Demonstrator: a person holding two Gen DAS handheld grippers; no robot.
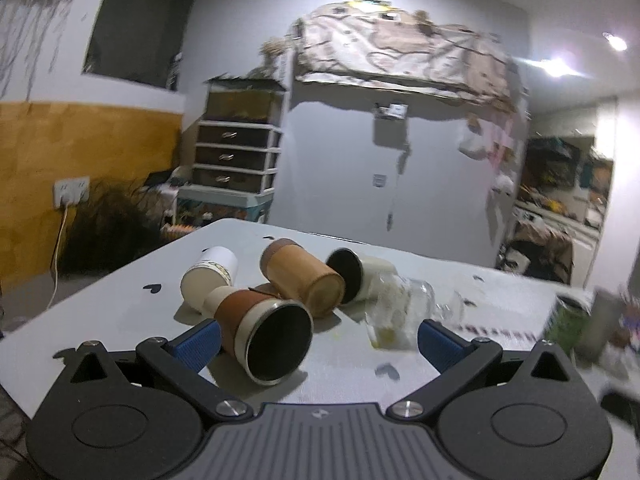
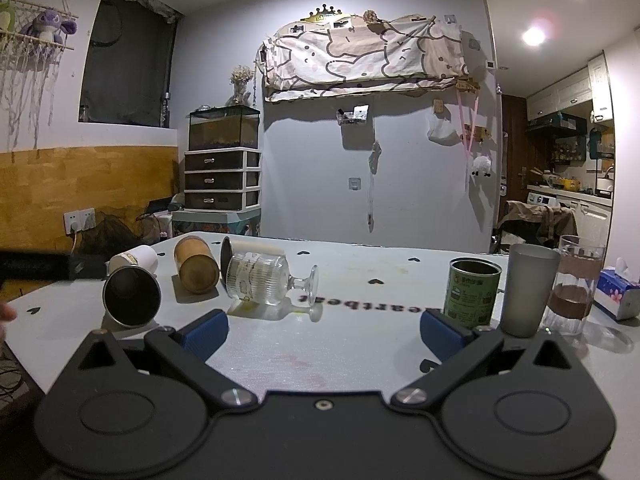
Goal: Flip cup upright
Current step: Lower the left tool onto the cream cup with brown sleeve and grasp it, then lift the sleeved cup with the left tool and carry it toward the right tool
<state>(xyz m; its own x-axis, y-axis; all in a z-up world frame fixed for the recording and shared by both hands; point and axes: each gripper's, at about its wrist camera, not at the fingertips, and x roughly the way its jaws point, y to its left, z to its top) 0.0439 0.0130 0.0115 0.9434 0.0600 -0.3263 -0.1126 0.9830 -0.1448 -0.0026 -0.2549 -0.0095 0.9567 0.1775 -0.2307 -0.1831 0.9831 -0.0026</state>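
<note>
Several cups lie on their sides on the white table (image 2: 360, 360). A steel cup with a brown sleeve (image 1: 268, 340) lies with its dark mouth toward my left gripper (image 1: 318, 340), which is open and close to it, the left fingertip beside the sleeve. It also shows in the right wrist view (image 2: 132, 296). Behind lie a wooden cup (image 1: 304, 280), a white paper cup (image 1: 208, 276), a dark-mouthed white cup (image 1: 352, 276) and a ribbed glass goblet (image 2: 264, 280). My right gripper (image 2: 324, 332) is open and empty, in front of the goblet.
At the right stand a green tin (image 2: 472, 292), a frosted grey tumbler (image 2: 528, 288) and a clear glass with brown bands (image 2: 576, 284), all upright. A tissue box (image 2: 618, 292) lies at the far right. The table's left edge is near the steel cup.
</note>
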